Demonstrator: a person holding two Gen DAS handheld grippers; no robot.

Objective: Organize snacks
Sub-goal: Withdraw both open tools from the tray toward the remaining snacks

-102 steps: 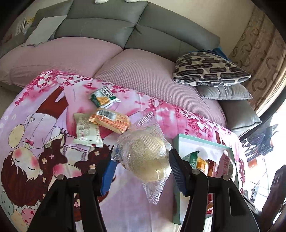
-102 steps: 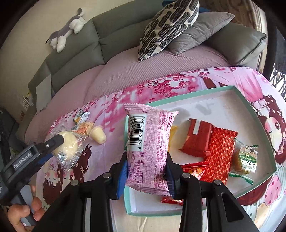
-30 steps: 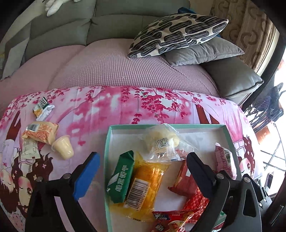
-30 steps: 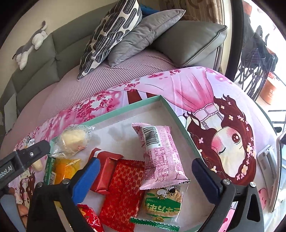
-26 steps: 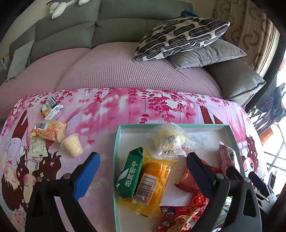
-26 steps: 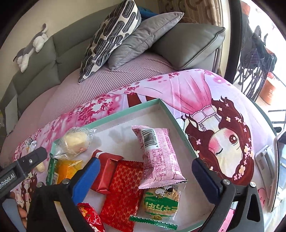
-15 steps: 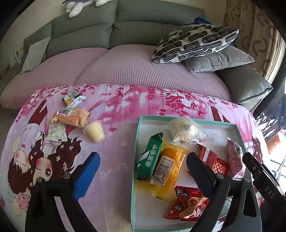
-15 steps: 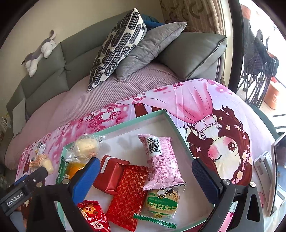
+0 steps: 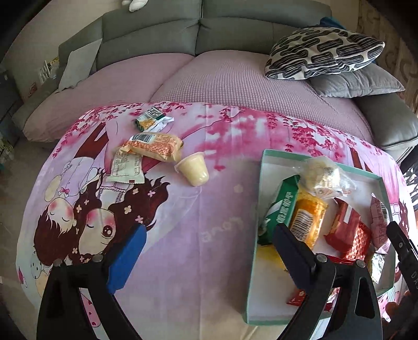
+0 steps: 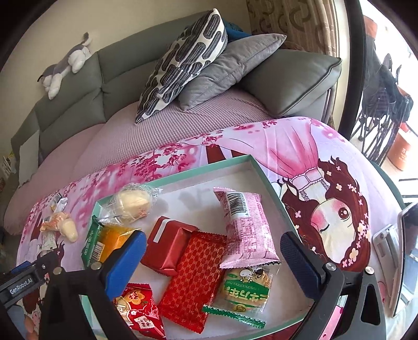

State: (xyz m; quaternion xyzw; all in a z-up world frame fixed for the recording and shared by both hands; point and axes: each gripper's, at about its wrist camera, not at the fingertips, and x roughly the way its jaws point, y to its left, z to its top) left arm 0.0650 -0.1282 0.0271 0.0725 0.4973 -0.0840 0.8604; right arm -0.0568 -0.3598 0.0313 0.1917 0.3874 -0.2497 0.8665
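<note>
On pink cartoon tablecloth (image 9: 198,222), scattered snacks (image 9: 154,149)

I see a grey sofa (image 10: 122,68) along the far wall, its seat under a mauve textured cover (image 9: 235,86). A black-and-white patterned cushion (image 10: 183,62) leans on a plain grey cushion (image 10: 230,65) at the sofa's right end. A grey-and-white plush toy (image 10: 65,65) lies on top of the sofa back near its left end. A pink cartoon-print cloth (image 9: 196,222) covers the table. At the table's right edge, a phone on a stand (image 10: 402,248) faces inward. Patterned curtains (image 10: 300,23) hang behind the cushions.
</note>
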